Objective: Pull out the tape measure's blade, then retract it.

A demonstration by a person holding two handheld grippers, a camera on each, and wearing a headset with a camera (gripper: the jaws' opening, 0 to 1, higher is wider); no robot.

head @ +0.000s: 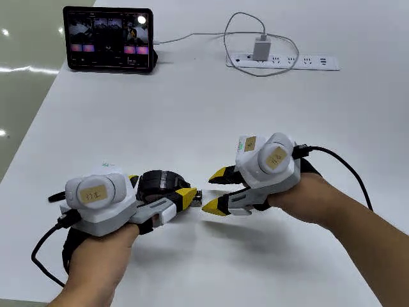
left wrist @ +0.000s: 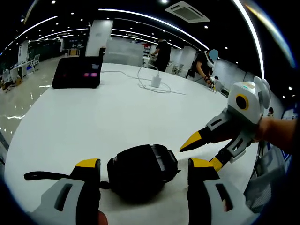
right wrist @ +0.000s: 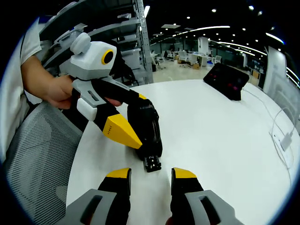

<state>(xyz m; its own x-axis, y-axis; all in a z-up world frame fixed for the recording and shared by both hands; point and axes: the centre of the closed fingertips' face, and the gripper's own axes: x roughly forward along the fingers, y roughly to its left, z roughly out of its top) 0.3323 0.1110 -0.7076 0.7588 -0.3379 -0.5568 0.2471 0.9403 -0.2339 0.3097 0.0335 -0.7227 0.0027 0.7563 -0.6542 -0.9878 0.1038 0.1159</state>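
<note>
— While the black tape measure point(right wrist: 149, 126) sat on the white counter point(head: 192, 115) between the jaws of the left tool point(left wrist: 144, 163), was it gripped?

— Couldn't tell. Right tool point(right wrist: 151, 174) gaped just short of the blade hook point(right wrist: 152, 164). A loosely held case might have skidded on the pull, and a blade let go might have whipped back.

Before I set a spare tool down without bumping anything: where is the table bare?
Bare: the wide middle of the table, between the tablet and power strip at the far side and the tape measure nearer you. Crowded: the near side, where the left gripper holds it and the open right gripper faces it.
</note>
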